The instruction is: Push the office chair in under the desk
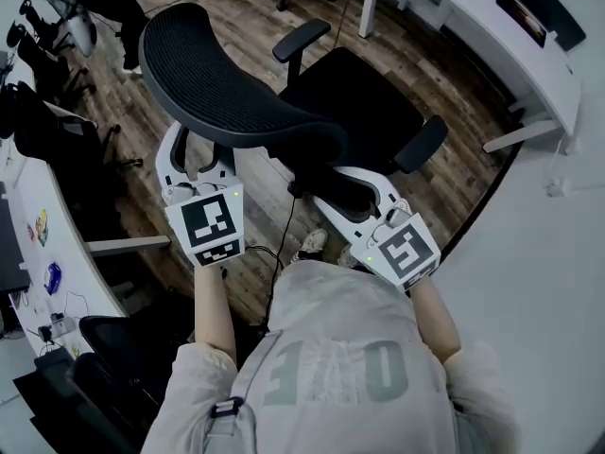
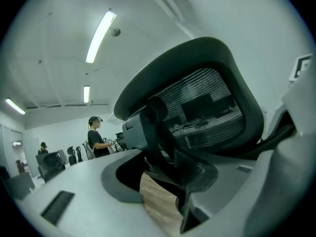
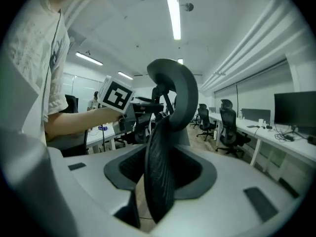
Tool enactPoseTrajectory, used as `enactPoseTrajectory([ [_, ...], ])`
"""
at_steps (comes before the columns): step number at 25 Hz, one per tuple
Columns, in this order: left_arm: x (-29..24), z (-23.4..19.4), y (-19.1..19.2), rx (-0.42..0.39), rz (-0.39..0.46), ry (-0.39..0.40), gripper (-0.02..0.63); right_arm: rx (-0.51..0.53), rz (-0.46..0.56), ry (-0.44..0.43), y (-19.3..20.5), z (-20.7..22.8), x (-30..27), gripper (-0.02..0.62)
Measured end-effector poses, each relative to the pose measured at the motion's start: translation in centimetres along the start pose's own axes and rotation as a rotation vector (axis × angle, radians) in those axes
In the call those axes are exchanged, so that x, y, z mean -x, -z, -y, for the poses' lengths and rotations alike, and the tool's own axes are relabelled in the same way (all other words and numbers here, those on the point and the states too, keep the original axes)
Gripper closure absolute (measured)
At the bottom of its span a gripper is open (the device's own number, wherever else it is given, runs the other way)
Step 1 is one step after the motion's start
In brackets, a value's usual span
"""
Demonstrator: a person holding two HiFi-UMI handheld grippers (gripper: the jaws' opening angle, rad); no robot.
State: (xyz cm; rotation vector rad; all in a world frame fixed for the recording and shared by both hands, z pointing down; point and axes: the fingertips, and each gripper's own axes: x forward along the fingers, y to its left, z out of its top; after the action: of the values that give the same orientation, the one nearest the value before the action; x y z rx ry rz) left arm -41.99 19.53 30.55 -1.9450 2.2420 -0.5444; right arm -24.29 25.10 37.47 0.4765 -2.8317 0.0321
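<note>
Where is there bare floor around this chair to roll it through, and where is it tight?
Free: the wood floor between the office chair and the white desk, and the strip beyond its backrest at upper left. Crowded: the left side, where parked chairs line the left desk.

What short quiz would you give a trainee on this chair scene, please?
1. True or false: the office chair already sits under the white desk.
2. Which part of the chair stands between the right gripper's jaws?
3. How many armrests show in the head view? A one, B two, C none.
Key: 1 false; 2 the backrest, at its edge; 3 B.
</note>
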Motion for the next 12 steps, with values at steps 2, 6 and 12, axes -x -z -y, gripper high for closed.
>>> enactPoseTrajectory([
  [2,-0.6,0.0,0.0,0.038,-0.014,0.039,0.430,0.025,-0.029,-0.015,0.0,-0.4,-0.4,0.442],
  [6,-1.1,-0.5,0.2,0.076,-0.019,0.064,0.447,0.042,-0.022,-0.004,-0.2,-0.6,-0.8,0.448],
  [12,-3.0,-0.1,-0.1,0.100,-0.017,0.110,0.473,0.032,-0.029,0.018,-0.1,0.4,-1.0,0.449],
])
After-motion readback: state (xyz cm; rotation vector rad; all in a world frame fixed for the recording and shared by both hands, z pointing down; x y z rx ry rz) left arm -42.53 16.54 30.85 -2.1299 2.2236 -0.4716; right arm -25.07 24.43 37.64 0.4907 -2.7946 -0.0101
